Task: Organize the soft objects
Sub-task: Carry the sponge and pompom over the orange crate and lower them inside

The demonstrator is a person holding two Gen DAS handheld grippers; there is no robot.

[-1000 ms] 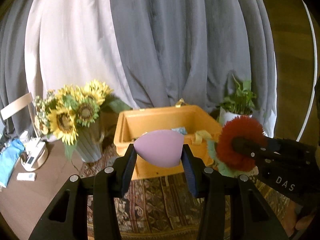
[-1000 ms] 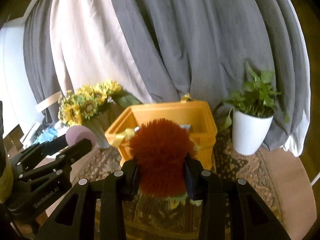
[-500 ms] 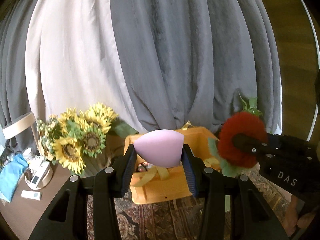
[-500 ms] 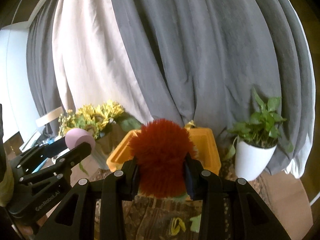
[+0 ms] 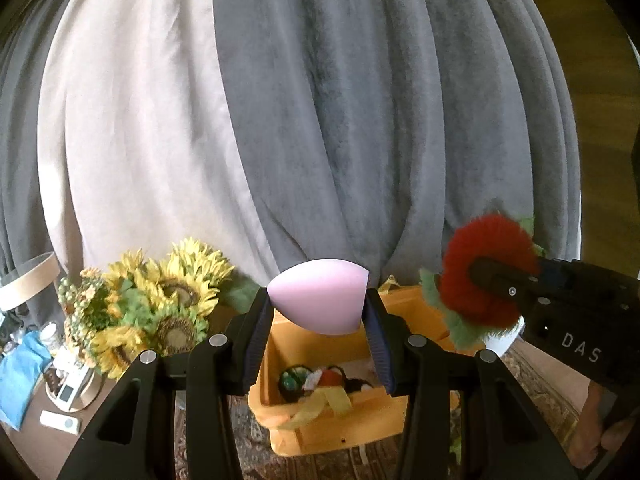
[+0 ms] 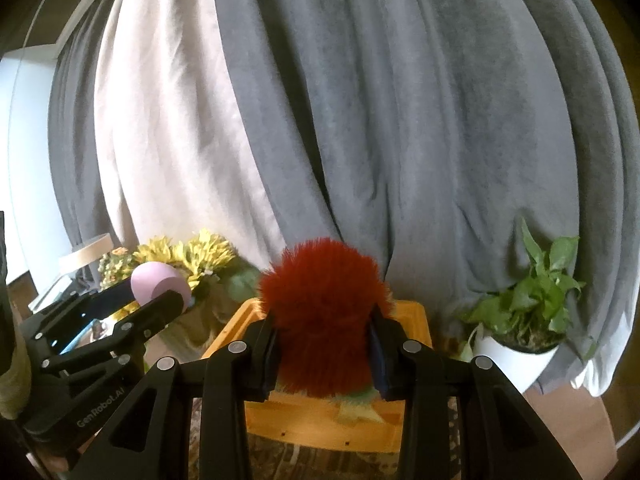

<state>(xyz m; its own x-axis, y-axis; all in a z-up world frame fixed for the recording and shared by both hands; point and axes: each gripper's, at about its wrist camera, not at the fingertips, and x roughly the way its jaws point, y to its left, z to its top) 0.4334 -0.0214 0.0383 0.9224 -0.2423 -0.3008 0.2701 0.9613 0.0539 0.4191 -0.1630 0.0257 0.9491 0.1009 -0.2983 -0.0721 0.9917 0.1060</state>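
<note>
My left gripper (image 5: 319,312) is shut on a pale pink egg-shaped sponge (image 5: 318,296), held in the air above the near side of an orange box (image 5: 352,420). To its right, my right gripper (image 6: 322,338) is shut on a red fluffy flower with green leaves (image 6: 322,312), also above the orange box (image 6: 328,424). In the left wrist view the red flower (image 5: 486,268) hangs at the right. The pink sponge (image 6: 158,282) shows at the left of the right wrist view. Several small soft things lie inside the box.
A sunflower bouquet in a vase (image 5: 160,312) stands left of the box, a white potted plant (image 6: 528,320) to its right. Grey and cream curtains (image 5: 320,120) hang behind. A patterned cloth (image 5: 360,464) covers the table; small items and a blue cloth (image 5: 20,376) lie far left.
Both grippers have risen and moved forward with their loads. The orange box has dropped lower in both views, and its inside now shows in the left wrist view.
</note>
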